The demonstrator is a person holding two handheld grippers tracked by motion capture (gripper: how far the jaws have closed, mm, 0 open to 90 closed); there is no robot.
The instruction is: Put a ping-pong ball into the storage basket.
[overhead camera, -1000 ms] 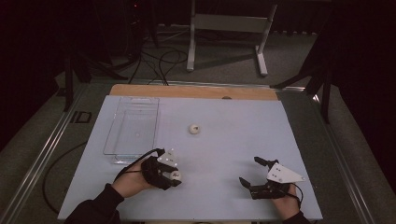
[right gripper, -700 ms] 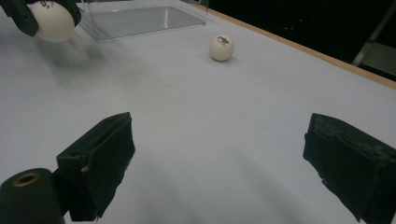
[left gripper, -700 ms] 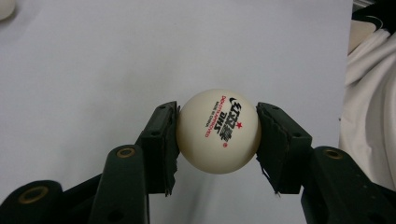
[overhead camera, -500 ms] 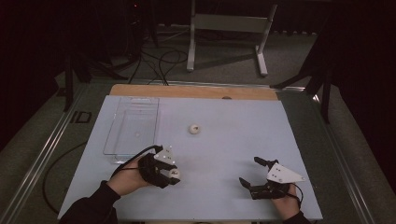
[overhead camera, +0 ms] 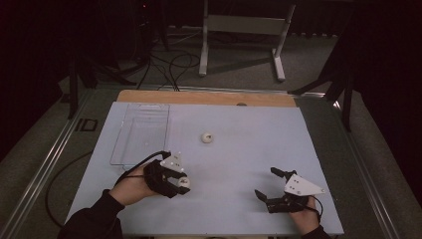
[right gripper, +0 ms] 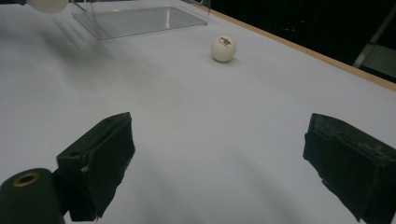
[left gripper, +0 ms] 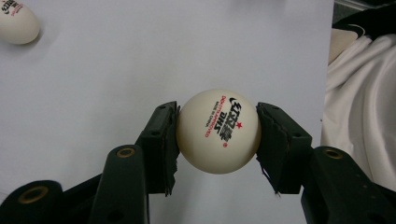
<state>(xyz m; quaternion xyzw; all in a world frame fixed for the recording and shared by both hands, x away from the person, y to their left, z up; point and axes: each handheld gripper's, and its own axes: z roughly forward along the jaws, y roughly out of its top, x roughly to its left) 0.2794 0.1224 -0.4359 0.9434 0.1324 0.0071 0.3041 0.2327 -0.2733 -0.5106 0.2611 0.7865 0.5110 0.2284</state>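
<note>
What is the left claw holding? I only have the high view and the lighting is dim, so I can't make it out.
Observer: The left claw is shut on a white DHS table tennis ball, gripped on both sides.
Operator: And the white thing mid-table?
Observer: A second table tennis ball, with printing on top, lying loose on the table.
Operator: Is the right claw carrying anything?
Observer: No. The right claw is wide open, with bare table between its jaws.
</note>
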